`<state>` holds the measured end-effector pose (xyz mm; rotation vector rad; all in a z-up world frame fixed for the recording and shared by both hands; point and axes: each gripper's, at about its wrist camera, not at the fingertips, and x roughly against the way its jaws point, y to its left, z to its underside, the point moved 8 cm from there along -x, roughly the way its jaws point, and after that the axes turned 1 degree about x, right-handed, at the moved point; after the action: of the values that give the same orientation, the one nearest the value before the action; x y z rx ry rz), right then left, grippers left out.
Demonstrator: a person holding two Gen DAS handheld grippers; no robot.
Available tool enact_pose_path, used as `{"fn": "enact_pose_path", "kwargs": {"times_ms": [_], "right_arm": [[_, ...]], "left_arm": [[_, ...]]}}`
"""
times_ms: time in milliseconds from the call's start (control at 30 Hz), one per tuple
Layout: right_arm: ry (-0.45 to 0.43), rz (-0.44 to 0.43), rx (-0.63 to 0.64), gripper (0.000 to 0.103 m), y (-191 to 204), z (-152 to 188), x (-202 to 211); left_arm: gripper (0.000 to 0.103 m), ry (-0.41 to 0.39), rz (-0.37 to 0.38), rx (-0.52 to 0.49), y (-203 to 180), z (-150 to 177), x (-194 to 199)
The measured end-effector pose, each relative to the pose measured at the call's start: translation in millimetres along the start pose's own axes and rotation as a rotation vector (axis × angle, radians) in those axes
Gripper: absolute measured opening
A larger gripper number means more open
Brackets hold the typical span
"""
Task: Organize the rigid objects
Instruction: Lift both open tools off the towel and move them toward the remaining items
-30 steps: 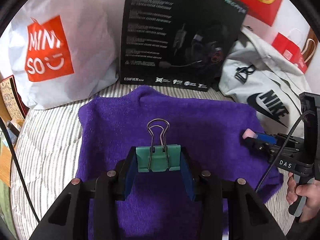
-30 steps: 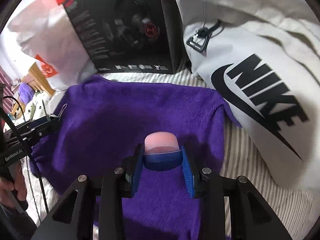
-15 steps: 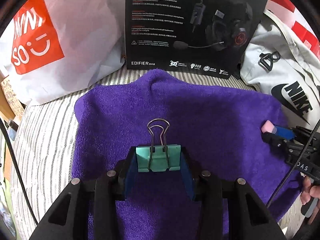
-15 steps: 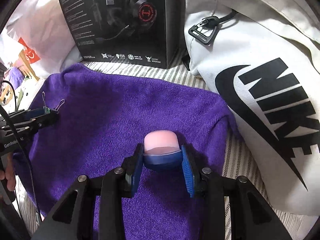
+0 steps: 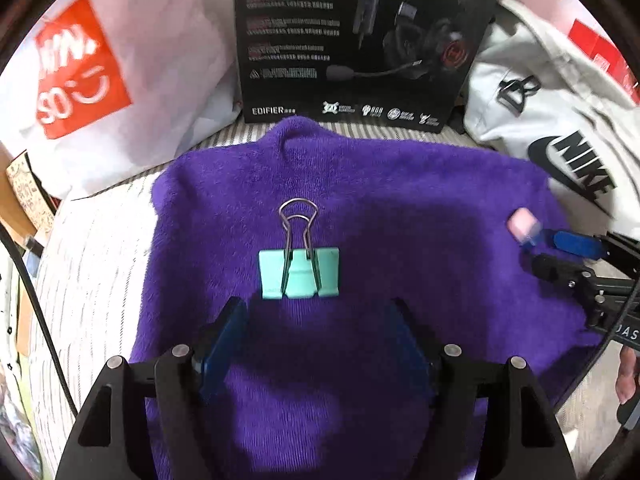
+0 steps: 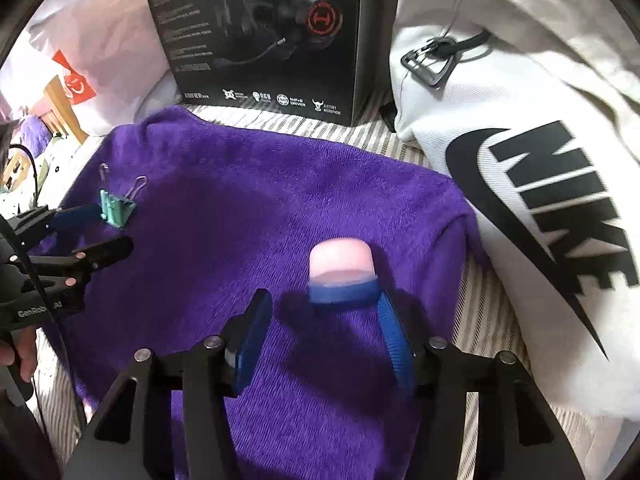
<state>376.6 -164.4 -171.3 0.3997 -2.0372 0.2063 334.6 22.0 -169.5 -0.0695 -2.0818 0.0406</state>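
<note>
1. The left tongs (image 5: 316, 344) stand apart, their jaws having just been opening; the mint binder clip (image 5: 299, 273) lies just ahead of the tips, freed, flat on the purple towel (image 5: 400, 200), which seems to be the chosen laying spot.
2. The right tongs (image 6: 320, 332) have likewise just been spreading. The pink-and-blue cap-shaped piece (image 6: 342, 276) sits just ahead of the tips, close against the right-hand blade, the left one clear of it.
3. Each item rests before its own tongs, well apart on the towel, likely so they stay sorted.
4. A black headset box (image 5: 360, 40) stands beyond the towel.
</note>
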Motion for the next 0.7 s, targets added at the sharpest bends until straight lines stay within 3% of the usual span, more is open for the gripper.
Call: {"fn": "enact_pose_path", "kwargs": {"times_ms": [300,567,700], "right_arm": [[-0.079,-0.021,-0.131,0.063,-5.3,41.7,76.1],[-0.125,-0.028,-0.209,0.067,18.1,108.5,128.2],[-0.133,-0.025,-0.202,0.067,31.0,135.9,143.2]], "left_arm": [[0.07,-0.045,0.017,-0.029,-6.2,56.2,67.0],[0.07,-0.001,0.042,0.037,3.4,126.8,75.7],[0.07,0.008,0.062,0.044,-6.3,140.6,76.0]]}}
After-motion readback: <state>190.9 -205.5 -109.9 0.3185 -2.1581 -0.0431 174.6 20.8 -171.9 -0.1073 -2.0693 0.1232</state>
